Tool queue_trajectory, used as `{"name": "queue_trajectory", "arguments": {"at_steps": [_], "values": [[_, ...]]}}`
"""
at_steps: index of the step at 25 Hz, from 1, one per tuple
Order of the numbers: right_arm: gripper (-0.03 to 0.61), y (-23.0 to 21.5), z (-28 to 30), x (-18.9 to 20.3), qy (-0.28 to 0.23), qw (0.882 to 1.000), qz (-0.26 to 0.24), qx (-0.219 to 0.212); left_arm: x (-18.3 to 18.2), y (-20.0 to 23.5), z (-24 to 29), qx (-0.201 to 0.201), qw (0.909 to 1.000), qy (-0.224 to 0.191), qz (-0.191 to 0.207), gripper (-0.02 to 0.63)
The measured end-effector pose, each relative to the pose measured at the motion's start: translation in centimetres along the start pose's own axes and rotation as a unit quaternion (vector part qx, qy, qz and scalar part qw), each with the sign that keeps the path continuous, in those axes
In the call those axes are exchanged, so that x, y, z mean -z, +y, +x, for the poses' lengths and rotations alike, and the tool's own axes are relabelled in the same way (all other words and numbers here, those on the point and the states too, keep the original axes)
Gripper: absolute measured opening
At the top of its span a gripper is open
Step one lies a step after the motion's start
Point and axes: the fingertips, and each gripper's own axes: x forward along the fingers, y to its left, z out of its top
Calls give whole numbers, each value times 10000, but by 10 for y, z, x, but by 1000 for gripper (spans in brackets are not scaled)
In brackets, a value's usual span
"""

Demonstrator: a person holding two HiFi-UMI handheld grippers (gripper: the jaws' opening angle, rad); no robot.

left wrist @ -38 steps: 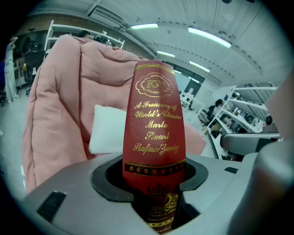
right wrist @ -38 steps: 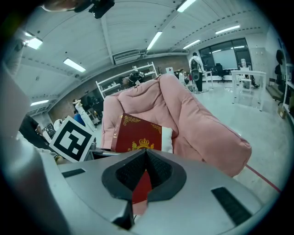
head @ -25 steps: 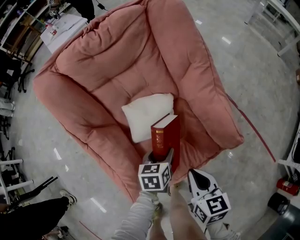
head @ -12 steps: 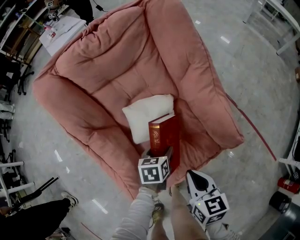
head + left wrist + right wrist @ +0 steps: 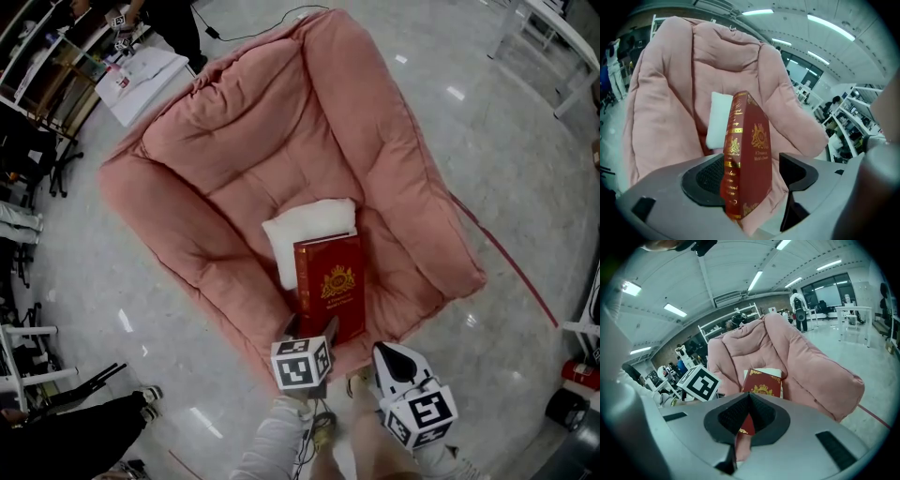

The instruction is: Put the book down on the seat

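Tipped over from standing on end a second ago, the dark red hardback book [image 5: 328, 286] with gold tooling now lies cover-up on the seat [image 5: 380, 291] of the pink padded fabric armchair [image 5: 272, 103]. Its top edge rests against the white cushion [image 5: 305, 230]. The cover carries a gold crest with a few lines of small gold lettering under it, and the spine has gold bands and words; none of it is sharp enough to read.

One book, one cushion, one armchair, two tongs. The left tongs [image 5: 753, 174] are released and opening. The book's lower end is between the black pads, with the right pad clear of the cover and the spine just at the left pad. The right tongs [image 5: 749, 404] are clenched on nothing, just beside the left ones at the chair's front edge.

The armchair sits on a pale, glossy speckled floor [image 5: 506, 141] that mirrors the ceiling strip lights, and a thin red line [image 5: 506, 253] runs across it by the chair. Around are white shelving racks [image 5: 726, 324], white tables [image 5: 548, 37] and several people [image 5: 799, 310].
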Motion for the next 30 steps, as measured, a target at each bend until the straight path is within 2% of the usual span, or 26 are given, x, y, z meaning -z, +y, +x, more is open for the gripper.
{"name": "queue_trajectory", "arguments": {"at_steps": [6,11,13,19,22,25,30], "values": [[5,17,-14,-11,-122,9998,-116,-57,4,-18,-40,141,9998,-110,1,356],[5,32,-28,-18,-213,9993,-286,-99,-1,-43,-77,410,9987,-300,44,353],[5,36,-34,-20,-245,9989,-374,-102,-4,-50,-91,461,9982,-378,114,332],[5,51,-55,-25,-325,9981,-517,-58,-10,-58,-138,389,9964,-640,401,161],[5,59,-68,-26,-380,9976,-587,-13,-9,-61,-161,290,9947,-821,546,41],[5,68,-82,-27,-438,9971,-628,25,-6,-70,-182,430,9927,-901,672,11],[5,85,-100,-25,-499,9960,-736,16,4,-83,-207,706,9903,-878,807,6]]}}
